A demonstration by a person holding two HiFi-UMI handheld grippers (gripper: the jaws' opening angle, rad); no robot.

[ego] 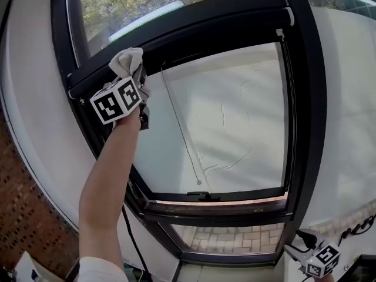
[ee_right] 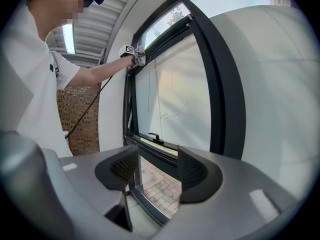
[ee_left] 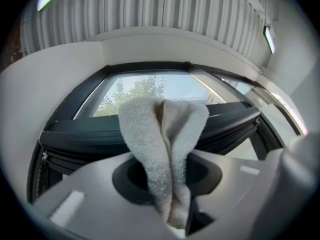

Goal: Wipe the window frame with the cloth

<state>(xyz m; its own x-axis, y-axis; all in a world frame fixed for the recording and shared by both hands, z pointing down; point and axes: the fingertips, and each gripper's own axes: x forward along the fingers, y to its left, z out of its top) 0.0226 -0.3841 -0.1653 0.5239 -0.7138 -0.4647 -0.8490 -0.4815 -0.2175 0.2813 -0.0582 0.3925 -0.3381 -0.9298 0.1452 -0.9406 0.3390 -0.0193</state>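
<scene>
Black metal window frame: left gripper jaws pinch folded white terry cloth at its upper rail; right gripper, jaws spread, well below.

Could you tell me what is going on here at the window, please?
A person is working on the dark window frame with two handheld grippers. The left gripper, on a raised arm, is shut on a folded white cloth and holds it up at the frame's upper bar, near the left corner. The right gripper hangs low at the lower right with its jaws apart and nothing between them, clear of the window.
</scene>
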